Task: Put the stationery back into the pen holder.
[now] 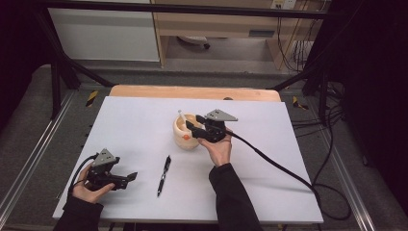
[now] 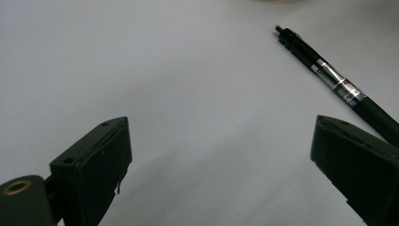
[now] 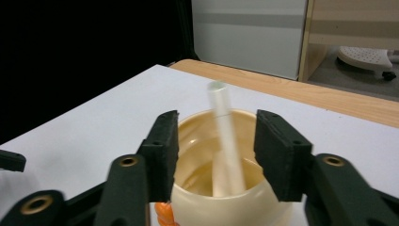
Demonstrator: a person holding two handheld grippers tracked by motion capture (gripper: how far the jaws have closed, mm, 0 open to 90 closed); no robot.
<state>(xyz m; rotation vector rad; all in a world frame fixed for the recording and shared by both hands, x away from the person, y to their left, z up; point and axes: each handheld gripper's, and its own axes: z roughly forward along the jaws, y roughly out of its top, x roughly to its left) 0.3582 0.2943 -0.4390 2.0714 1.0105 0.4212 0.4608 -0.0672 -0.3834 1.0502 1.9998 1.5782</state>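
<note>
Leaning in the cup (image 3: 221, 197) at frame centre, the white pen (image 3: 226, 141) is flanked, ungripped, by the half-open right claw (image 3: 216, 150); the left claw (image 2: 216, 165) is held wide, empty.

High view: above near table (image 1: 144, 120) edge, facing forward-down. Gripper views: low, close along own jaws; right shares cup (image 3: 226, 188) (image 1: 185, 132), left shares pen (image 2: 329, 75) (image 1: 164, 174).

stick (image 3: 227, 136) in cup (image 1: 185, 134), pen (image 1: 163, 175) before it on table (image 1: 134, 125)
</note>
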